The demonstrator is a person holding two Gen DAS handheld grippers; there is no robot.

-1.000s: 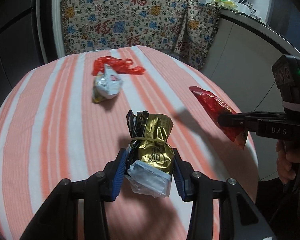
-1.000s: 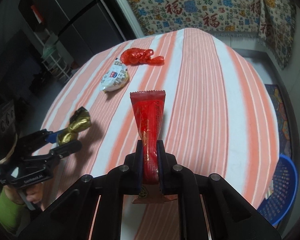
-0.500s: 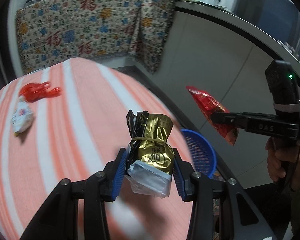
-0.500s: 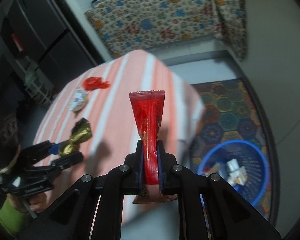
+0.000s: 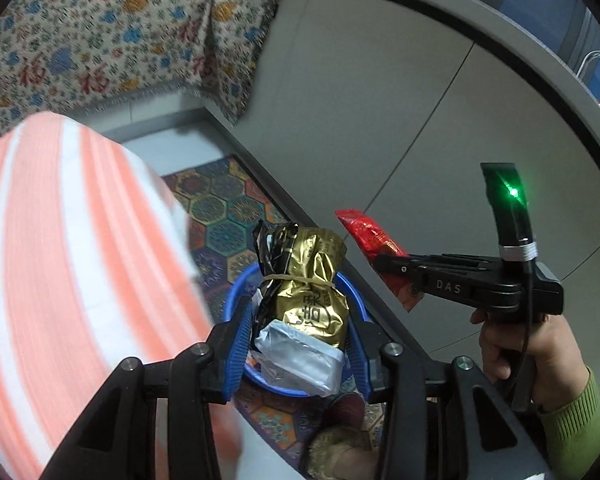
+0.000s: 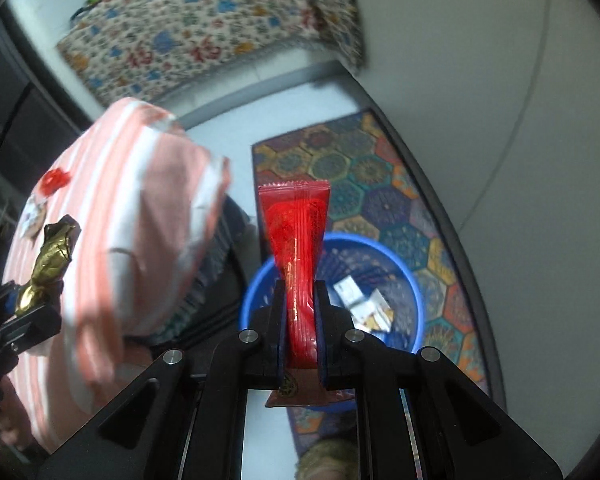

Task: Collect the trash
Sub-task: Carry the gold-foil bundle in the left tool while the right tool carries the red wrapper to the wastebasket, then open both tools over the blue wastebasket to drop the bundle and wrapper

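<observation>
My left gripper (image 5: pixel 296 344) is shut on a gold foil bag (image 5: pixel 308 292) tied with a rubber band, held above a blue basket (image 5: pixel 232 296) on the floor. My right gripper (image 6: pixel 300 320) is shut on a red snack wrapper (image 6: pixel 296 232), also above the blue basket (image 6: pixel 404 276), which holds some white paper scraps (image 6: pixel 364 304). The right gripper (image 5: pixel 388 264) with the red wrapper (image 5: pixel 368 236) shows in the left wrist view; the left gripper with the gold bag (image 6: pixel 52 256) shows at the left of the right wrist view.
The round table with an orange-and-white striped cloth (image 5: pixel 60 260) is at the left; a red plastic bag (image 6: pixel 54 180) and a white packet (image 6: pixel 34 216) lie on it. A patterned mat (image 6: pixel 360 184) lies under the basket. Grey cabinet fronts (image 5: pixel 380 100) stand to the right.
Both grippers have swung right, off the table, and now hold their items over the blue basket. Both grips are unchanged.
</observation>
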